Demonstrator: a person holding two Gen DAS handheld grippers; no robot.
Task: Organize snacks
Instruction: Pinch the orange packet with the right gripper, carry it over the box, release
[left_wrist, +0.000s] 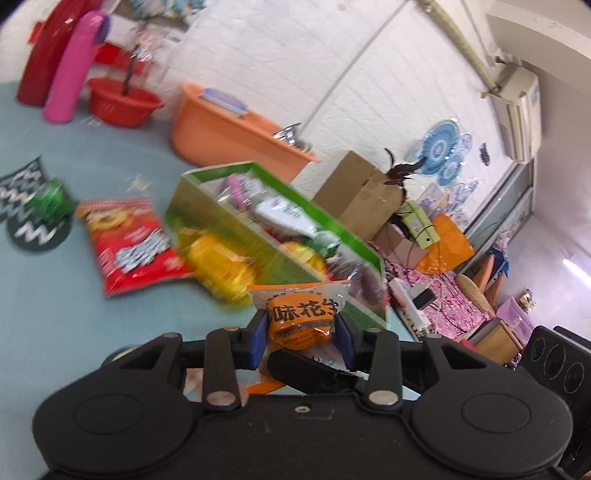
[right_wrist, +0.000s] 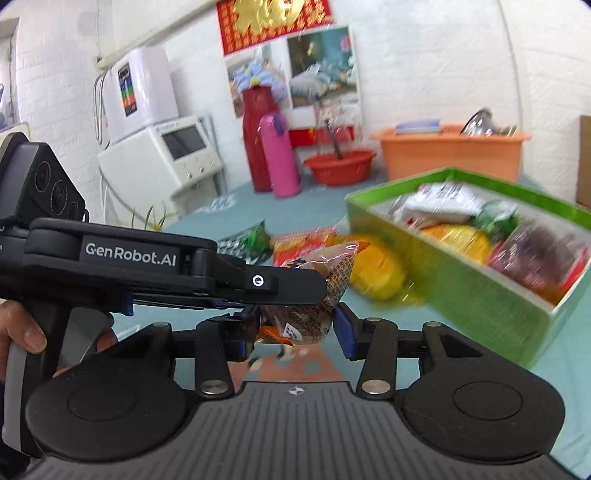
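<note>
An orange snack packet (left_wrist: 301, 317) hangs above the teal table, and my left gripper (left_wrist: 301, 328) is shut on its two edges. In the right wrist view that gripper (right_wrist: 310, 288) reaches in from the left with the packet (right_wrist: 332, 273) at its tip. My right gripper (right_wrist: 295, 332) holds the packet's lower part, its blue pads against both sides. One right finger (left_wrist: 306, 369) crosses under the packet. A green box (left_wrist: 192, 214) (right_wrist: 480, 295) of snacks stands just beyond. A red chip bag (left_wrist: 129, 247) and a yellow bag (left_wrist: 221, 266) lie beside the box.
A small green packet (left_wrist: 51, 199) sits on a zigzag mat at the left. Behind are an orange tub (left_wrist: 221, 129), a red basin (left_wrist: 122, 103), a pink flask (left_wrist: 70, 70) and a cardboard box (left_wrist: 358, 192). A hand (right_wrist: 26, 328) grips the left gripper's handle.
</note>
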